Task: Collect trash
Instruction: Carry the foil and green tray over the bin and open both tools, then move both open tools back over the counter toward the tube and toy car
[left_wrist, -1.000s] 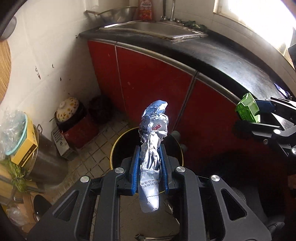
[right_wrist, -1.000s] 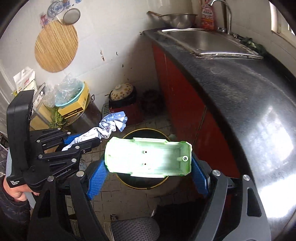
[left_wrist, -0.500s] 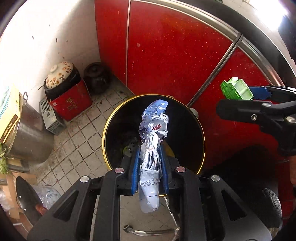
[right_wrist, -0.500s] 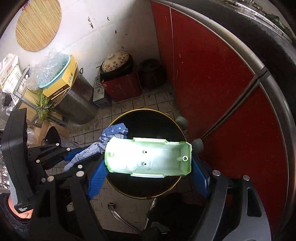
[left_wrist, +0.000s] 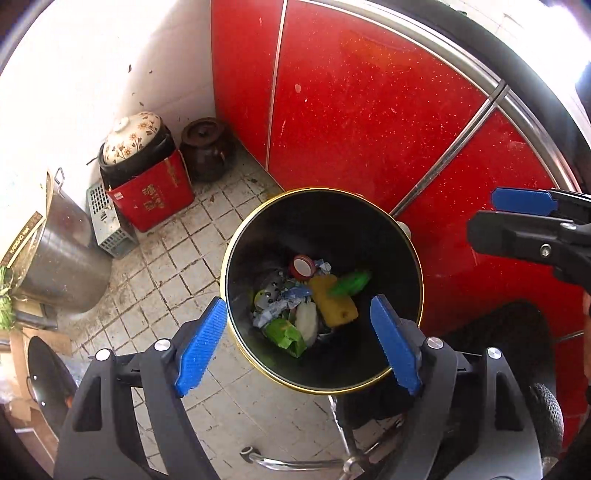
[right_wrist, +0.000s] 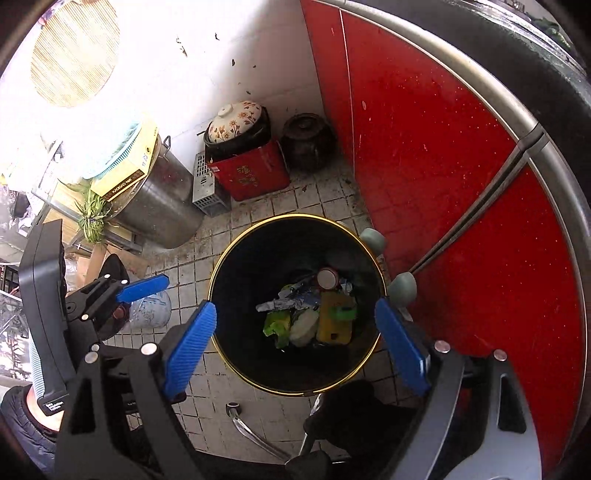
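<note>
— Hanging wide apart now over the round black bin with the gold rim (left_wrist: 416, 258), both of them: left gripper (left_wrist: 300, 345) and right gripper (right_wrist: 295, 345), nothing between the blue ribbed pads (left_wrist: 201, 345). Half a second ago, clamping a crumpled blue-and-white wrapper and a pale green plastic tray.

— Lying where now?

— Down in the bin: crumpled blue-and-white wrapper (left_wrist: 284, 304) in the heap, pale green plastic tray (left_wrist: 351, 282) blurred, apparently just landing on a yellow slab (left_wrist: 334, 304). Judging this drop done, both claws free for more trash.

— Crowding the spot?

— Red cabinet doors (left_wrist: 369, 110) close behind the bin; red box carrying a flowered pot lid (left_wrist: 151, 195), brown clay jar (left_wrist: 207, 147) and steel stockpot (left_wrist: 59, 258) sitting on the tiled floor to the left. Chrome chair leg (right_wrist: 251, 435) near below. Nothing blocking the withdrawal upward.
</note>
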